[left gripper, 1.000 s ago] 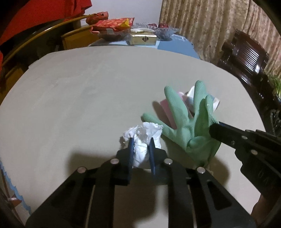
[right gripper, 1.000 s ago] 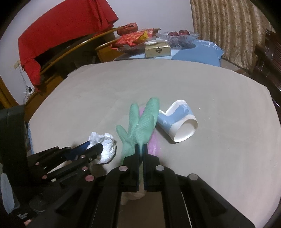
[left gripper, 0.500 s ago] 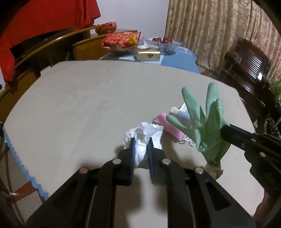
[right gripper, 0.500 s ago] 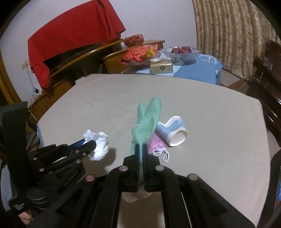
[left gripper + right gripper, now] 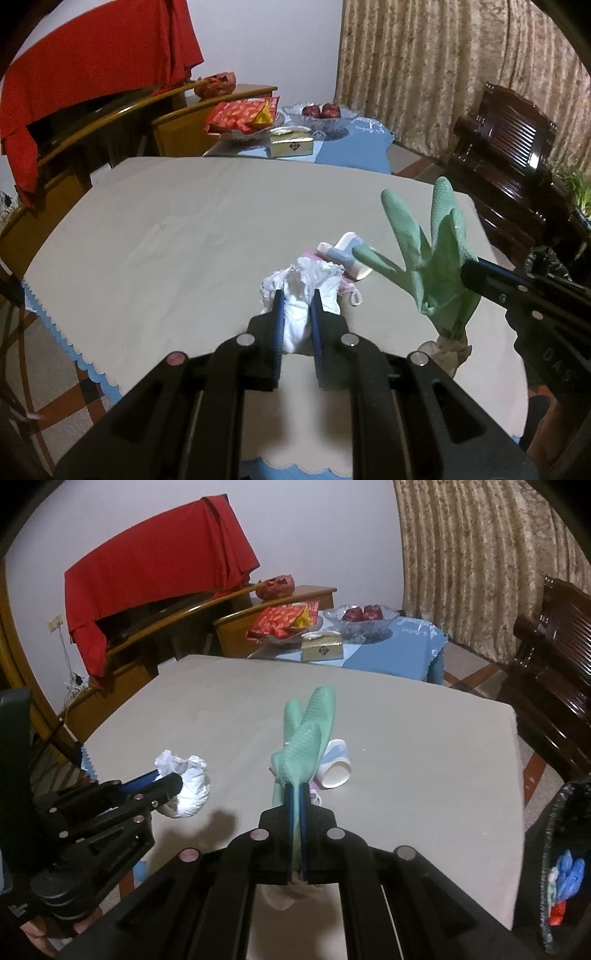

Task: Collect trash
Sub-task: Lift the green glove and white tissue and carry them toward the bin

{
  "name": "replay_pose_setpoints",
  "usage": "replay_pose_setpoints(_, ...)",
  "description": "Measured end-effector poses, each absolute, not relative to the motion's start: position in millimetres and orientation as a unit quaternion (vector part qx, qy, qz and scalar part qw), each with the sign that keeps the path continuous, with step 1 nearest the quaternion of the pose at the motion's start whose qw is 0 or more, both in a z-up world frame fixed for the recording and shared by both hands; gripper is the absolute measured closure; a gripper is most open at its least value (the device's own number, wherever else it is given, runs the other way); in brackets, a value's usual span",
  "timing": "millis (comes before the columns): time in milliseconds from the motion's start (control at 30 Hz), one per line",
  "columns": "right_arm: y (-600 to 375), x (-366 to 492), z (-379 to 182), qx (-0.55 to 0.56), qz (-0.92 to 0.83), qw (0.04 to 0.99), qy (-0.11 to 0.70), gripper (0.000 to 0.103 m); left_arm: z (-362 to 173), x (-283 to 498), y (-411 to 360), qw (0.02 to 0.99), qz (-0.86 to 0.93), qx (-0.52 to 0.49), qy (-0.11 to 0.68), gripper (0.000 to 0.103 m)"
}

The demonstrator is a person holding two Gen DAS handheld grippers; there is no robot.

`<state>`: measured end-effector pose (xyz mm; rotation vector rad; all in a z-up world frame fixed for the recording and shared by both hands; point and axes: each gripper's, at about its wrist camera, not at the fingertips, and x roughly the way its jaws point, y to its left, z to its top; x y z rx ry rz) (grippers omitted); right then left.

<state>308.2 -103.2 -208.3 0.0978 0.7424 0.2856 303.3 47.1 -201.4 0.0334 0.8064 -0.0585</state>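
My left gripper (image 5: 295,301) is shut on a crumpled white tissue (image 5: 301,291) and holds it above the beige table (image 5: 166,229); the tissue also shows in the right wrist view (image 5: 190,788). My right gripper (image 5: 297,788) is shut on a green rubber glove (image 5: 306,734), lifted with its fingers pointing up; the glove also shows in the left wrist view (image 5: 432,258). A blue and white paper cup (image 5: 338,766) lies on its side on the table beside a pink face mask (image 5: 349,288), partly hidden.
A trash bin with a black liner (image 5: 561,867) stands at the table's right, with trash inside. A dark wooden chair (image 5: 509,155) is at the far right. A side table (image 5: 391,646) with a fruit bowl, snacks and a gold box stands behind.
Both grippers have risen and pulled back from the table, carrying the tissue and the glove. The cup and the pink mask now lie uncovered on the table.
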Motion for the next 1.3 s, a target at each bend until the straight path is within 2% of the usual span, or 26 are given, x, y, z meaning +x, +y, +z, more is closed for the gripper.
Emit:
replay_pose_setpoints(400,-151.2,276.0,-182.4,0.044,0.115,0.932,0.341,0.100,-183.6,275.8,27.2,0.923,-0.032,0.019,0.383,0.090)
replay_pose_setpoints(733,-183.6,261.8,-187.7,0.057,0.101,0.932,0.342,0.100,-191.2,265.5,34.3,0.916,-0.019,0.017,0.400,0.090)
replay_pose_setpoints(1300,-263.1,234.2,-182.9,0.053,0.045,0.940,0.333,0.100,-193.1,257.5,-81.9,0.907,-0.075,0.037,0.413,0.090)
